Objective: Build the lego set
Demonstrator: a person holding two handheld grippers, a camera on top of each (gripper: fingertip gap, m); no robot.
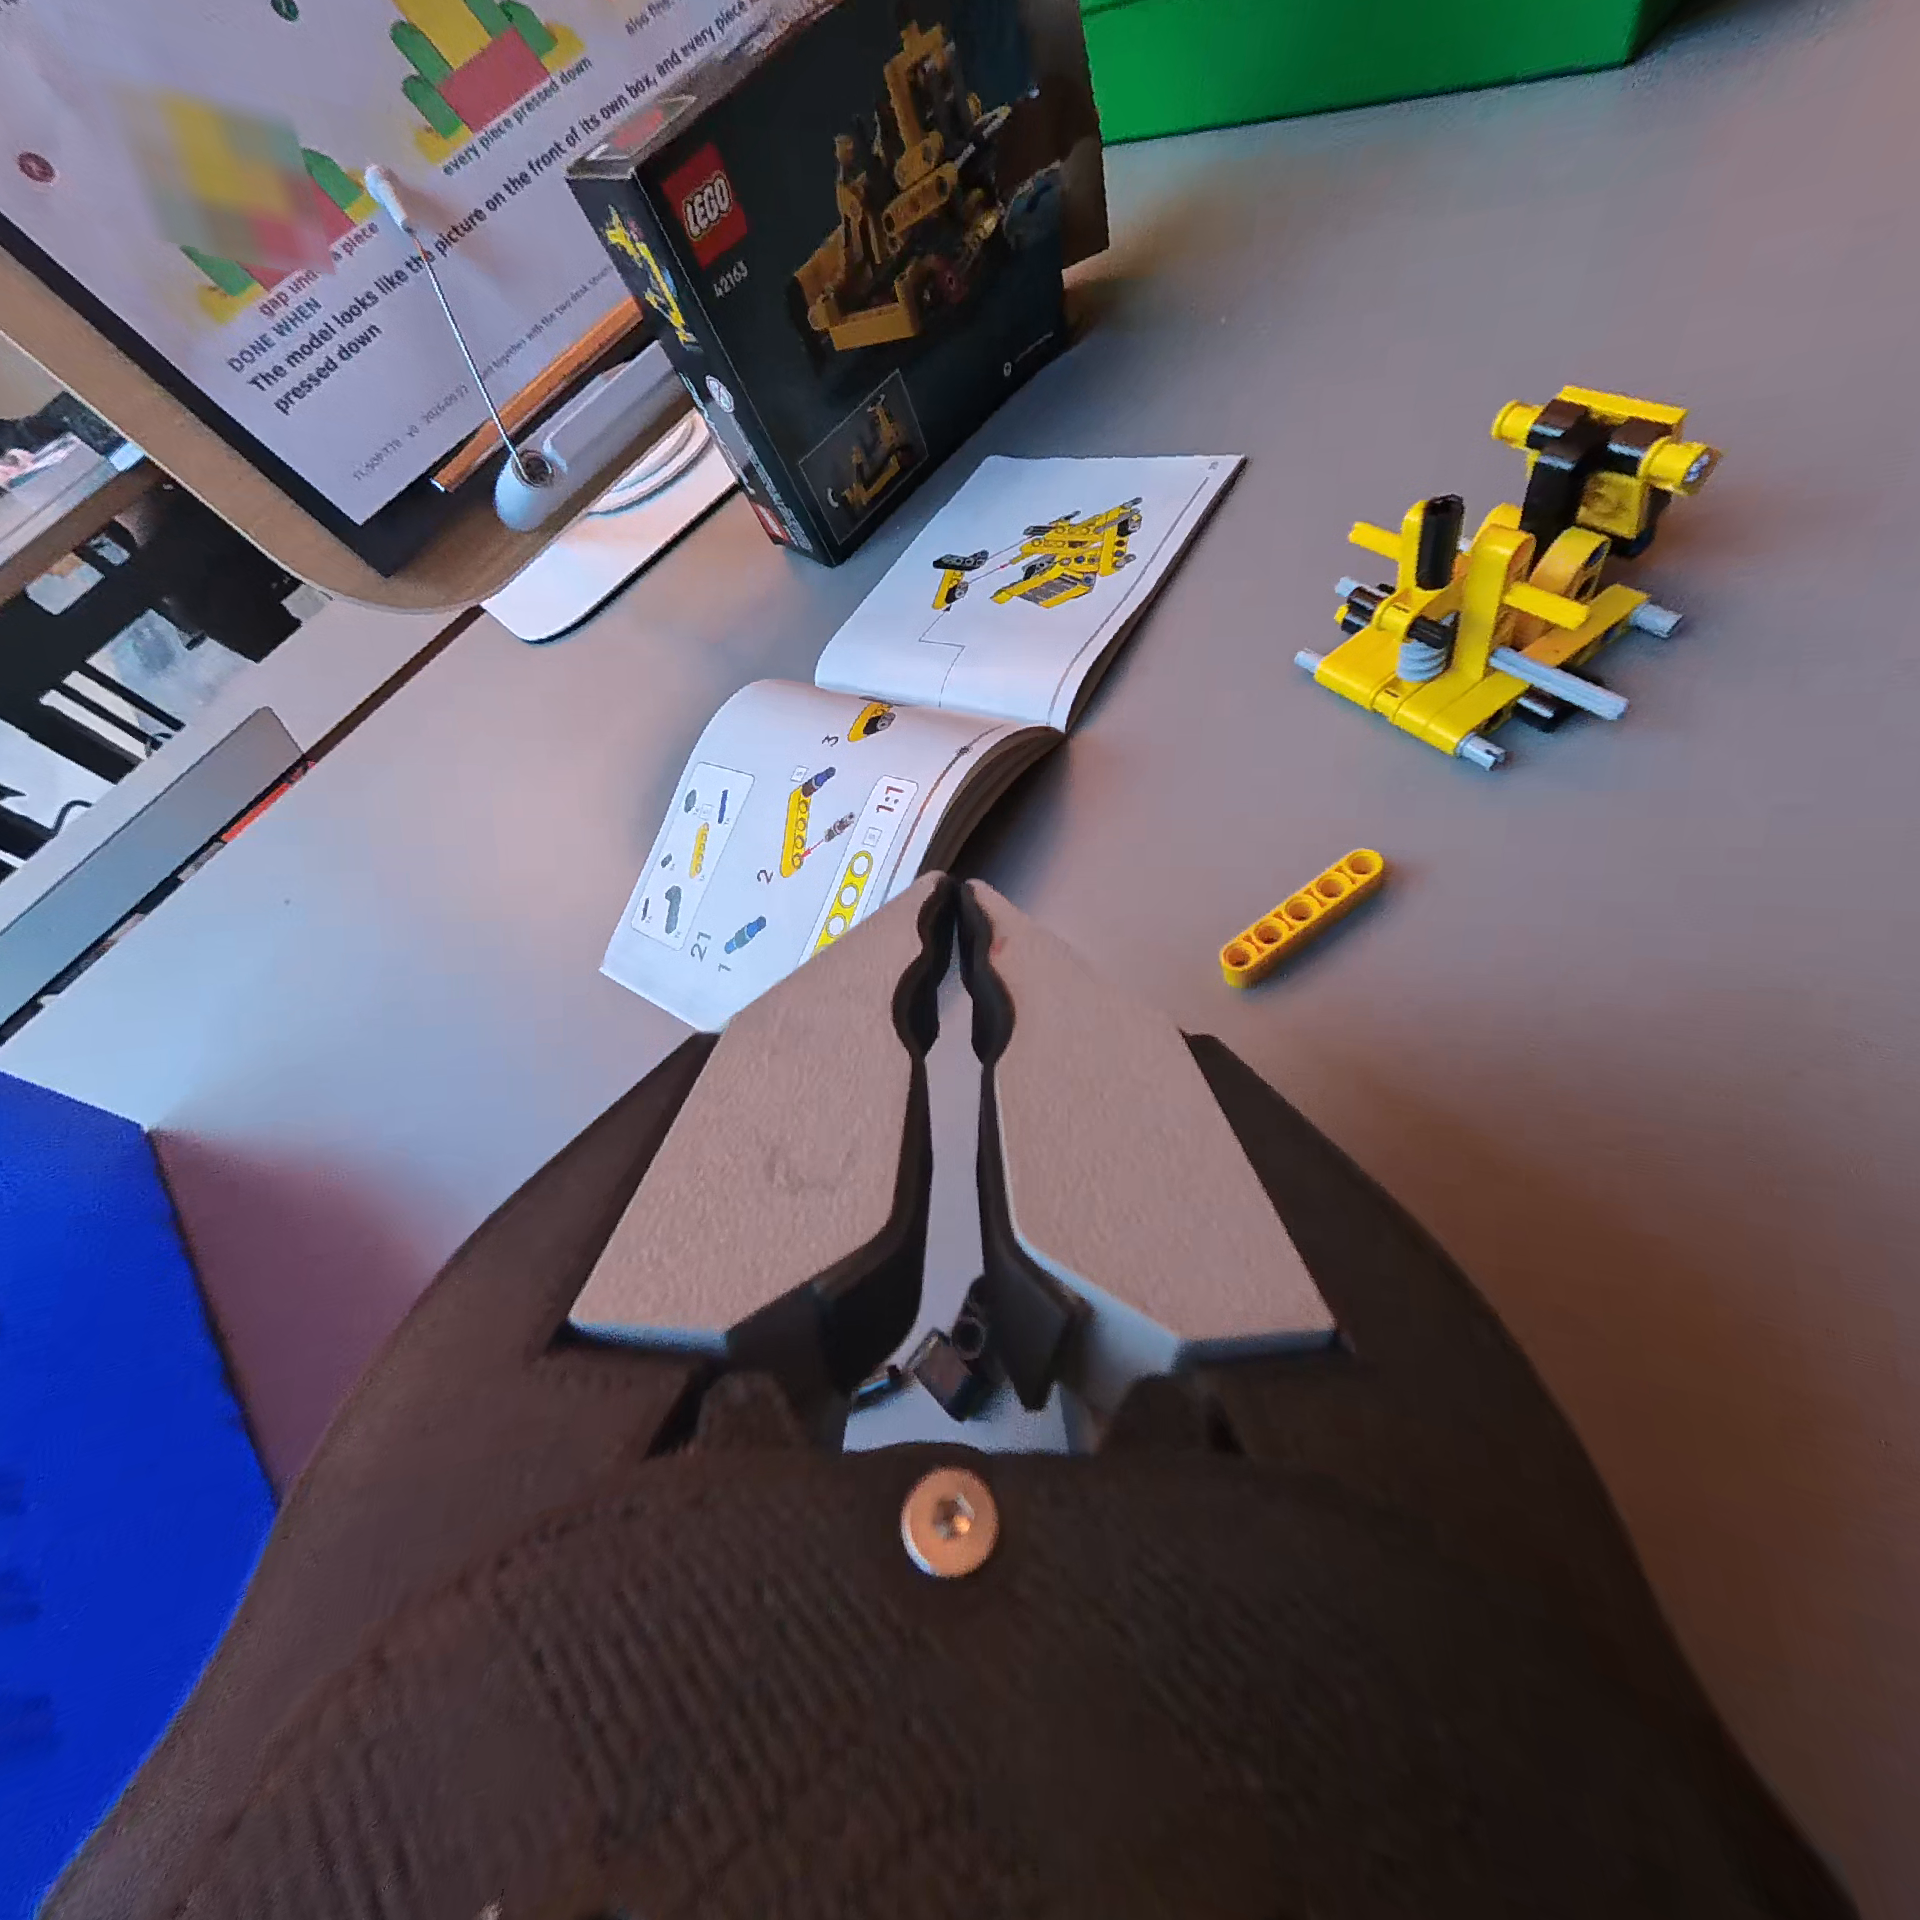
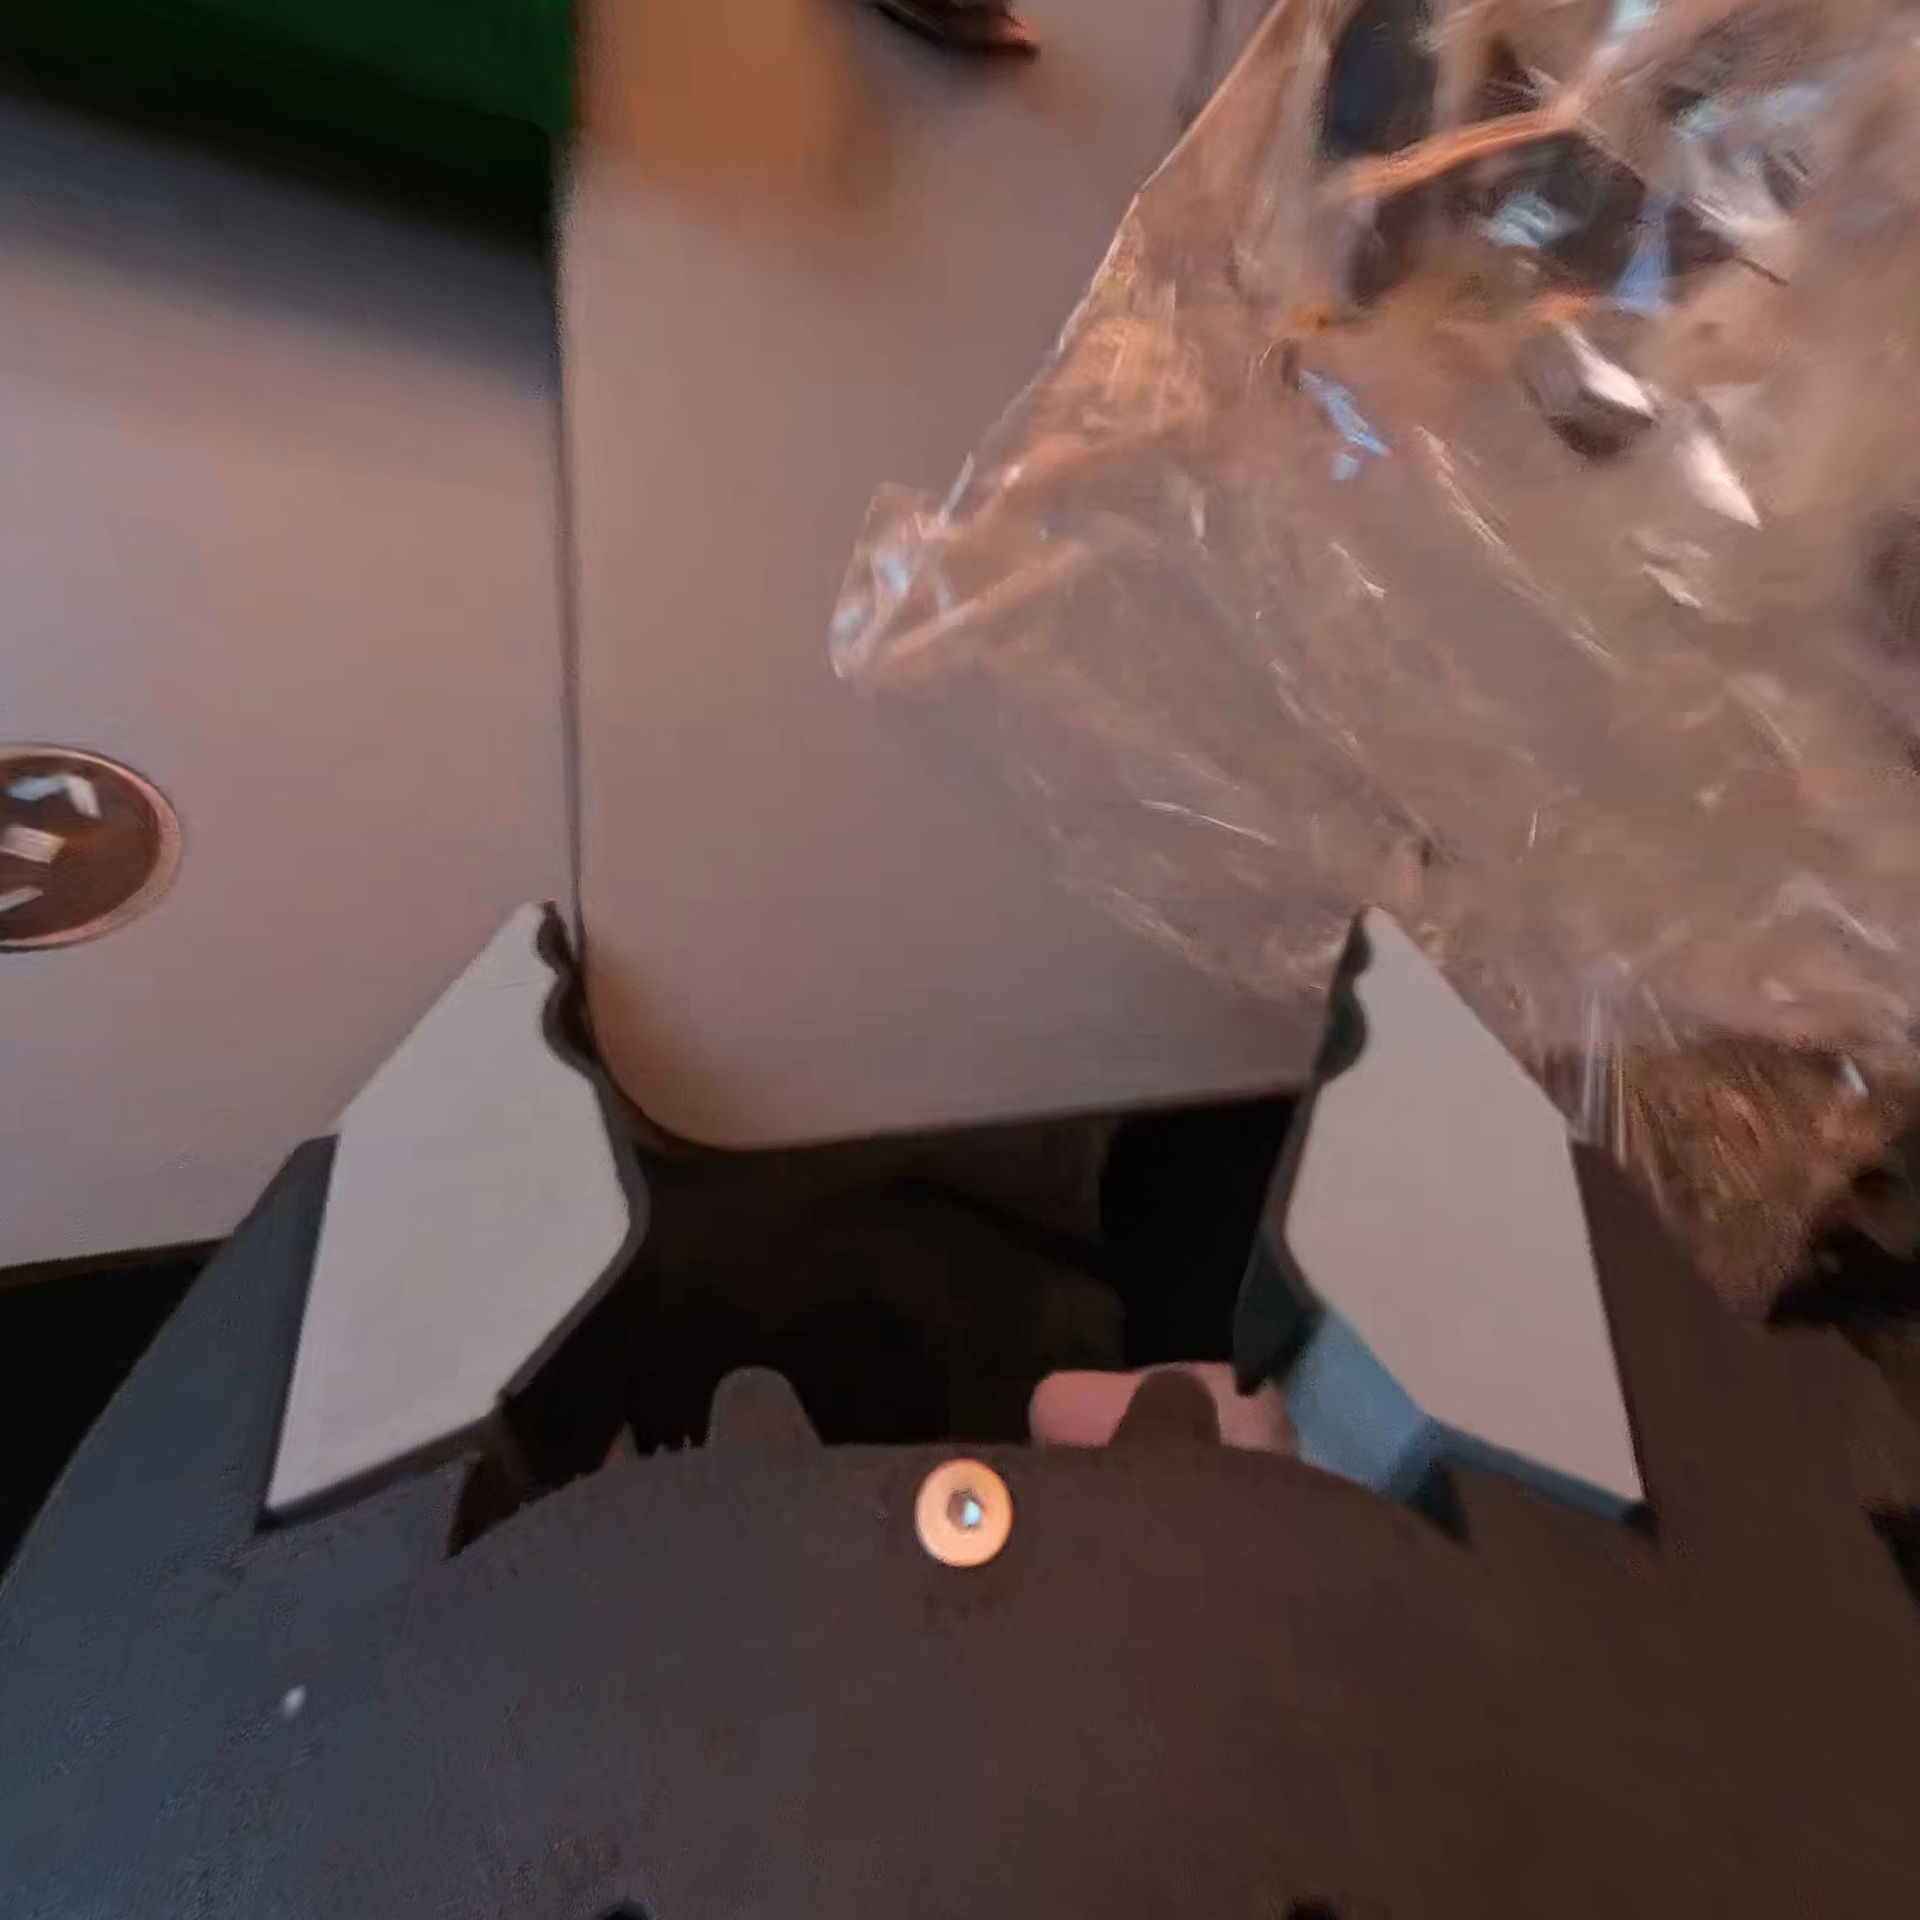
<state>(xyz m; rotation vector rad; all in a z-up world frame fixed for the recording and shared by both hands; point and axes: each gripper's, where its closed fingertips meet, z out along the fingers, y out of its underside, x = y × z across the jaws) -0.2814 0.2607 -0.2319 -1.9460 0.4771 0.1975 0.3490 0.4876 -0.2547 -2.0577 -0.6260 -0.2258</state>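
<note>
In the left wrist view my left gripper (image 1: 956, 891) is shut, its fingertips pressed together with nothing visible between them, hovering over the near edge of the open instruction booklet (image 1: 790, 831). A loose yellow beam with holes (image 1: 1301, 916) lies on the grey table (image 1: 1455, 1143) to its right. The partly built yellow model (image 1: 1496, 582) stands farther right. Small dark pieces (image 1: 951, 1361) show under the fingers' base. In the blurred right wrist view my right gripper (image 2: 951, 940) is wide open over the table's near edge. A clear plastic bag (image 2: 1403, 571) with dark pieces hangs over its right finger (image 2: 1351, 997).
The black set box (image 1: 852, 281) stands behind the booklet, beside a screen (image 1: 260, 260) on a white stand. A green box (image 1: 1351, 52) is at the back, a blue sheet (image 1: 94, 1455) at the near left. A round cable grommet (image 2: 73, 847) sits in the table at the left. Some 65 cm of space lies between my two pairs of fingers.
</note>
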